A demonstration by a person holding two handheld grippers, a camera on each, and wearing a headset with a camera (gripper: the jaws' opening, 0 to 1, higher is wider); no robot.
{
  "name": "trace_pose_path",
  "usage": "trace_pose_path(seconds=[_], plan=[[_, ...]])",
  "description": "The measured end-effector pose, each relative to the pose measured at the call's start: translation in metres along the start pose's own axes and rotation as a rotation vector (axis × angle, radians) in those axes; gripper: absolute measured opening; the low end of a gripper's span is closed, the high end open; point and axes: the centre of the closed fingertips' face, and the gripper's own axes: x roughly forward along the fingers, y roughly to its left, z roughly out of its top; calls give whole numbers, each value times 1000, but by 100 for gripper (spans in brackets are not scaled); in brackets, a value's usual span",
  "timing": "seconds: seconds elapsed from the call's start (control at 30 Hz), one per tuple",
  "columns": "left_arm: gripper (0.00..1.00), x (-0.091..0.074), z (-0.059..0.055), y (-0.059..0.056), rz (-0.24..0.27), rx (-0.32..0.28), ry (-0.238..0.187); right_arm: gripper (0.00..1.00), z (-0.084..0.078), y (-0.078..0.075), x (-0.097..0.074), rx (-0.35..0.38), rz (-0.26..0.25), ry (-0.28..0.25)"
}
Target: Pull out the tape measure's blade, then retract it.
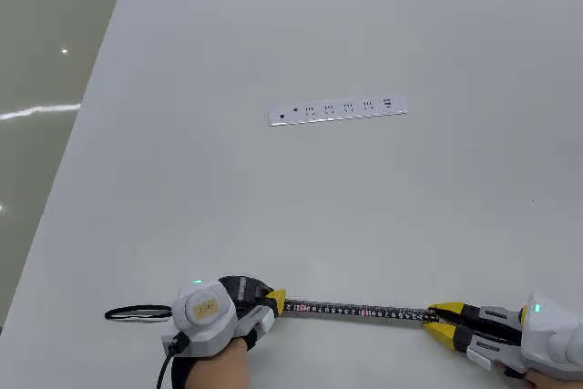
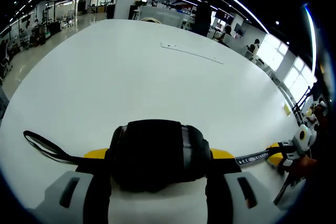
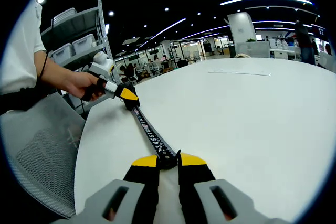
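Observation:
A black tape measure case (image 2: pixel 155 153) sits between the yellow-tipped jaws of my left gripper (image 1: pixel 273 301), which is shut on it at the table's near edge. Its black wrist strap (image 1: pixel 137 313) trails left on the tabletop. The dark blade (image 1: pixel 360 310) with printed numbers runs out to the right, low over the table. My right gripper (image 1: pixel 441 319) is shut on the blade's end (image 3: pixel 167 157). In the right gripper view the blade (image 3: pixel 149 132) stretches away to the left gripper (image 3: pixel 126 95), held in a hand.
A white power strip (image 1: pixel 337 110) lies flat in the middle of the white table (image 1: pixel 319 207). The table's left edge drops to a glossy floor (image 1: pixel 46 88). A mesh chair (image 3: pixel 37 150) stands beside the table's near side.

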Motion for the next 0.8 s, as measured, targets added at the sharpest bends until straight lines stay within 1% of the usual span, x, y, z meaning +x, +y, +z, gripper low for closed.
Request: trace_pose_path(seconds=[0.4, 0.7, 0.73, 0.8], plan=[[71, 0, 0, 0, 2, 2, 8, 12, 0, 0, 0, 9, -1, -1], [70, 0, -1, 1, 5, 8, 16, 12, 0, -1, -1, -8, -4, 6], [70, 0, -1, 1, 4, 8, 15, 12, 1, 1, 1, -7, 7, 1], [70, 0, -1, 0, 4, 6, 17, 12, 3, 6, 7, -28, 13, 10]])
